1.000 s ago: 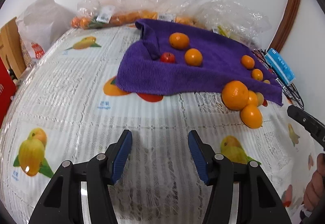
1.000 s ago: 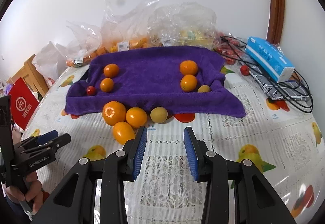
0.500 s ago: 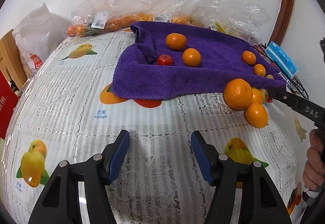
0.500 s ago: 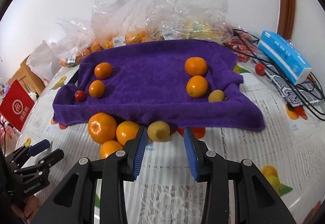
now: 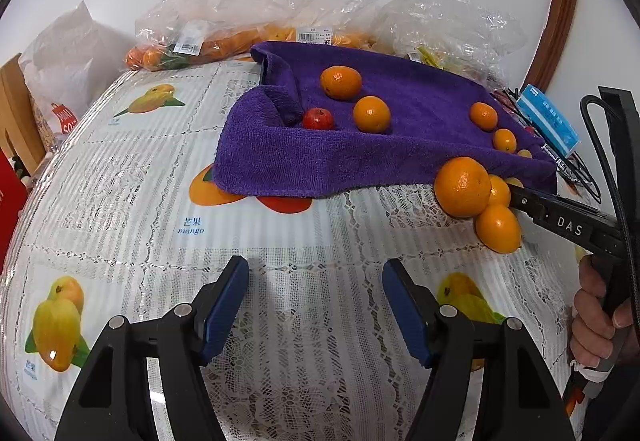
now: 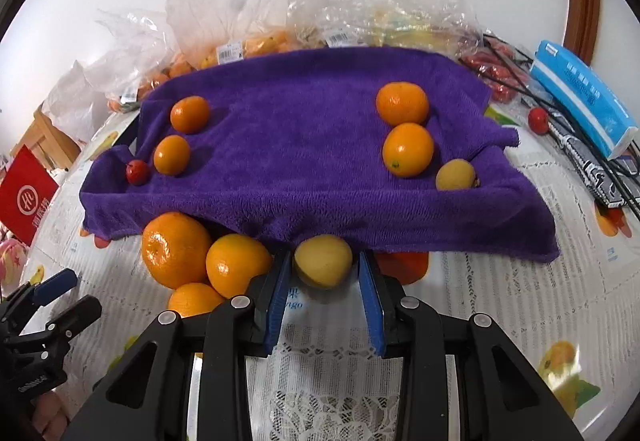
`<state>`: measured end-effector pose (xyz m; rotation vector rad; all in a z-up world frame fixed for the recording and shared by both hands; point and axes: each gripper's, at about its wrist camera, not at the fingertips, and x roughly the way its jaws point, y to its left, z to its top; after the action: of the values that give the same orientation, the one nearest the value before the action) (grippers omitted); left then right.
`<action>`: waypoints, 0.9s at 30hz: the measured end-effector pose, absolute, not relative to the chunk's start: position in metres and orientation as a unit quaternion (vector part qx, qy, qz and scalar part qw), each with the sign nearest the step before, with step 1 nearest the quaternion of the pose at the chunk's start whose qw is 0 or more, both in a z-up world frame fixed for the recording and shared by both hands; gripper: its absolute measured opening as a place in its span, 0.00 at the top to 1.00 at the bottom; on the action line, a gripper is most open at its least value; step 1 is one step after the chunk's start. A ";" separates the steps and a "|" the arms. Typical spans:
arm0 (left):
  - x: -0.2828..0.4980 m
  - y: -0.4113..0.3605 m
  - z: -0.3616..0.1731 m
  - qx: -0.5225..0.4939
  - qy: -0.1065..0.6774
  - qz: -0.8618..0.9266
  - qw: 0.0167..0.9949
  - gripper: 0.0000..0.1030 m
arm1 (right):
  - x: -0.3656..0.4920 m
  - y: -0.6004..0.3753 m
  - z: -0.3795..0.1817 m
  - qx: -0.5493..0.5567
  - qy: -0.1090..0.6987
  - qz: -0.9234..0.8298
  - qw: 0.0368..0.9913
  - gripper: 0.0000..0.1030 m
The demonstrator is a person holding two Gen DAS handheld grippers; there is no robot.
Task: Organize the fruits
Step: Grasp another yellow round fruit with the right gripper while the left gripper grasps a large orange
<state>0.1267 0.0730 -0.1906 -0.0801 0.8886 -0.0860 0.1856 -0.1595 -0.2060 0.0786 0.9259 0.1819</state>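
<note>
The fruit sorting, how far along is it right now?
Done: two groups sit on the purple towel, oranges with a small red fruit at one end, oranges with a yellow fruit at the other. In hand: the right tongs have been closing around a yellow fruit at the towel's edge, pads not yet touching. Left: three oranges beside it. The left tongs are open, holding nothing.

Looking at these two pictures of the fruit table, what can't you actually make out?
- Whether the right claw already presses the yellow fruit: right wrist view, contact unclear.
- What props up the purple towel: covered in both views.
- Contents of the plastic bags: crinkled film blurs them.
- Yellow fruit in the left wrist view: hidden behind the oranges.
</note>
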 end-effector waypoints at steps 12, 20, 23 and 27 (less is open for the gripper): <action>0.126 0.073 -0.190 -0.039 0.430 -0.041 0.901 0.35 | 0.159 -0.177 -0.187 0.045 0.421 0.075 0.903 0.72; 0.125 0.074 -0.190 -0.040 0.429 -0.042 0.901 0.35 | 0.130 -0.196 -0.185 0.044 0.423 0.056 0.903 0.72; 0.125 0.075 -0.190 -0.049 0.427 -0.046 0.902 0.35 | 0.121 -0.200 -0.190 0.043 0.428 0.053 0.901 0.72; 0.123 0.071 -0.190 -0.045 0.428 -0.048 0.901 0.36 | 0.111 -0.206 -0.196 0.045 0.432 0.053 0.899 0.72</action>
<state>0.1234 0.0715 -0.1897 -0.0933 0.8861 -0.1002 0.1112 -0.2055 -0.1965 0.0935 0.8949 0.1096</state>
